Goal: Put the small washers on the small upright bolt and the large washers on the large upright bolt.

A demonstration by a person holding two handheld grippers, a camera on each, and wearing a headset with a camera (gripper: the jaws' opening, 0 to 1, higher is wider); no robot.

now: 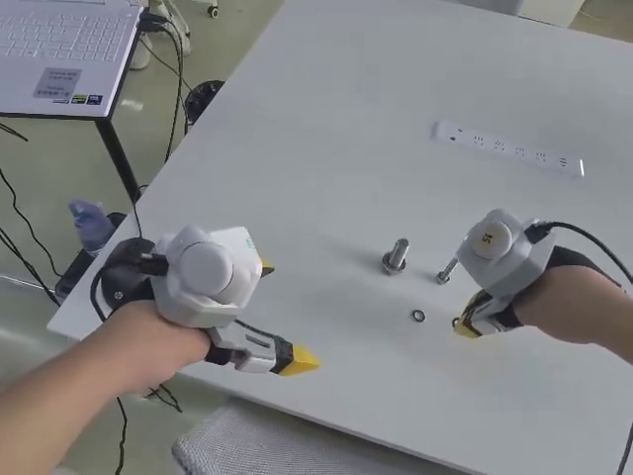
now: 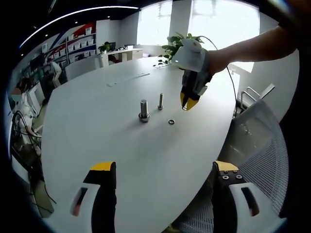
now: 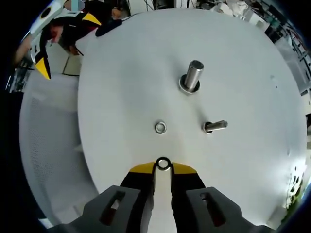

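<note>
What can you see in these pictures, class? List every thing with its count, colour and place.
Large upright steel bolt: one, silver, mid-table.
Small upright steel bolt: one, silver, beside it.
Steel ring washers: two, silver; loose washer on the table near the bolts, held washer in the right gripper.
Power strip: one, white, far side.
Table: one, white.
Laptop: one, white, side stand.
Left gripper: white, yellow tips, open, near edge.
Right gripper: white, yellow tips, shut.
</note>
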